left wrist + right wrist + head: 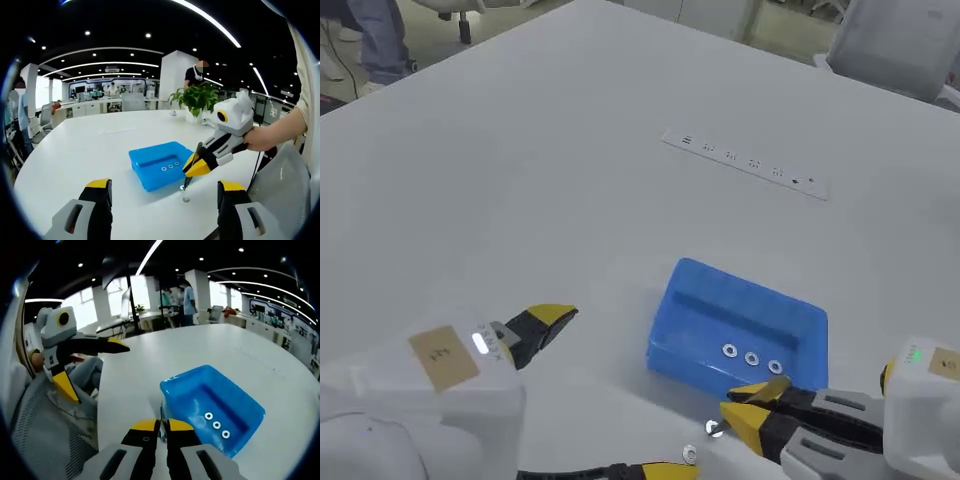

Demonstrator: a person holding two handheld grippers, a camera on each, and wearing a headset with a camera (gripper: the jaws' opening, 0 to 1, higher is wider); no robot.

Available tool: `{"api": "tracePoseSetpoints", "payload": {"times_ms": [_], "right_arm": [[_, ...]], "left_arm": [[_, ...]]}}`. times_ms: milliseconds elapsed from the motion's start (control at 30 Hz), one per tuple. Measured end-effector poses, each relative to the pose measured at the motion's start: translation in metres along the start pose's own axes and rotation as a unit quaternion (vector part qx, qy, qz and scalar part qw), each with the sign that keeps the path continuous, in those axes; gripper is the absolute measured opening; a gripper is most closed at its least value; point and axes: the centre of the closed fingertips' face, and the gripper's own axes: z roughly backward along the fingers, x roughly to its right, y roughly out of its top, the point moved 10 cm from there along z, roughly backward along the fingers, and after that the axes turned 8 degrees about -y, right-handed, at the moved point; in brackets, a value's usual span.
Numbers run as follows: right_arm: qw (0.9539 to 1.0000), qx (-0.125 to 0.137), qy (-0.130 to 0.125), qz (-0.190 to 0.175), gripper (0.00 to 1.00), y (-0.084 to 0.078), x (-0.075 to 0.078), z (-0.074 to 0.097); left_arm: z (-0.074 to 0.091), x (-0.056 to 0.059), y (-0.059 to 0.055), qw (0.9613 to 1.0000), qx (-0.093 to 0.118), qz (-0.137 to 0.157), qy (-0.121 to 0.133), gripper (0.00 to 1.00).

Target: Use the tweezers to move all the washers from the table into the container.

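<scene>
At five o'clock of the blue container (752,288), our right gripper (735,405) jaws pinch the tweezers (716,428) near a washer (690,455) on the counter (520,200). Three washers (751,358) lie inside. Our left gripper (163,182), jaws spread, hangs at eight o'clock; a power strip (745,160) lies at twelve.

The plain bright blue container (740,300) sits on a plain white table (520,180), silver washers (751,358) inside the container, while the white left gripper (165,182) and right gripper (162,426) beside the container have black, yellow-tipped jaws.

Left claw (623,391), right claw (733,402) showing white housings, tan labels – black jaws tipped yellow, small lights glowing.
</scene>
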Motion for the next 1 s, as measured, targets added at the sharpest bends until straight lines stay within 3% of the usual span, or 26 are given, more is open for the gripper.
{"api": "tracePoseSetpoints", "payload": {"times_ms": [333, 567, 1000], "right_arm": [[0.9991, 0.043, 0.001, 0.000, 0.03, 0.030, 0.002, 0.015], [0.9977, 0.067, -0.007, 0.000, 0.03, 0.047, 0.011, 0.017], [0.9968, 0.071, -0.026, -0.026, 0.03, 0.050, 0.027, -0.003]], "left_arm": [[0.000, 0.000, 0.000, 1.0000, 0.000, 0.000, -0.001, 0.88], [-0.001, 0.000, 0.000, 1.0000, -0.001, -0.002, -0.003, 0.88], [0.000, 0.001, 0.000, 1.0000, -0.002, -0.001, -0.003, 0.88]]}}
